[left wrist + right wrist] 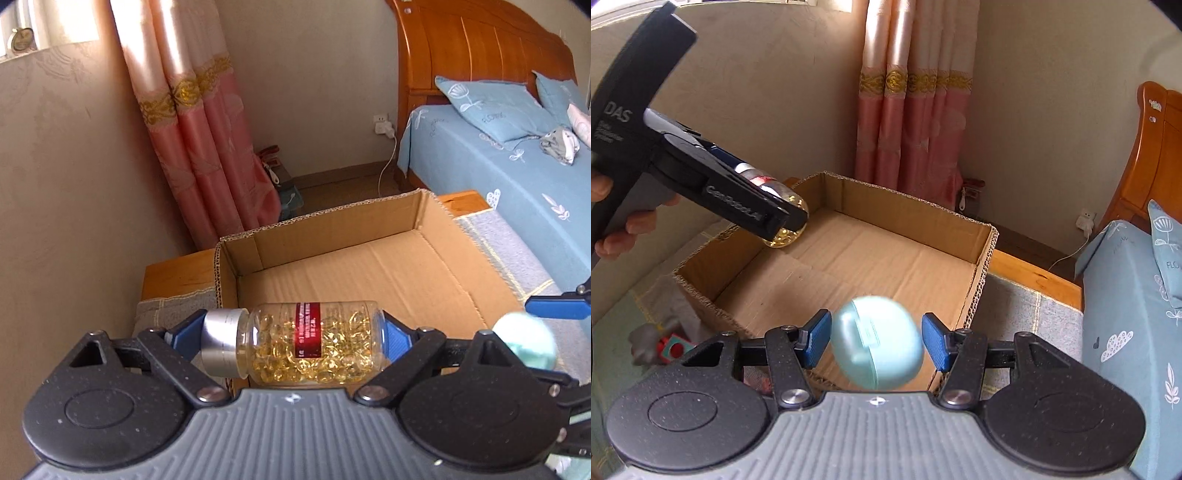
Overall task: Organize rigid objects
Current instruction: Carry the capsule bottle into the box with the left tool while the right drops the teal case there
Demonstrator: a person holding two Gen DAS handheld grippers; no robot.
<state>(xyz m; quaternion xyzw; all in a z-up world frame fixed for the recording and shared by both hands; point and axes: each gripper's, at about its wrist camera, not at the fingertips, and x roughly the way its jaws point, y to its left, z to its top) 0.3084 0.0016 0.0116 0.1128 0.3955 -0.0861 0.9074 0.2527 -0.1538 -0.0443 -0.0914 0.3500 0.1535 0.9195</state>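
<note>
Two pairs of tongs are shown over an open cardboard box (982, 254), each carrying one rigid object. The left tongs (295, 332) are spread wide and clamped end to end on a clear capsule bottle (306, 341), which lies crosswise with its silver cap (221, 343) against one blue pad and its base against the other. The bottle hangs above the box's near left corner. The right tongs (875, 343) are drawn to their narrowest and grip a pale green oval case (877, 341), held over the near edge of the box; small gaps appear beside the pads (818, 338) in the right wrist view, so the contact itself cannot be confirmed by sight.

Risks, as judged from this arrangement:

1. The bottle is pinched along its length on two small smooth faces. It could pivot or slide out if tilted, and the cap might be strained by the end load.
2. The oval case is rounded and glossy. It could squirt from the pads if they are jolted, and land on the mat (1034, 314) outside the box.
3. Both tongs converge on the same box. A collision between them, or with the corrugated rim, could be caused by simultaneous lowering.
4. Release from height could let either object bounce or roll on the bare cardboard floor.
</note>
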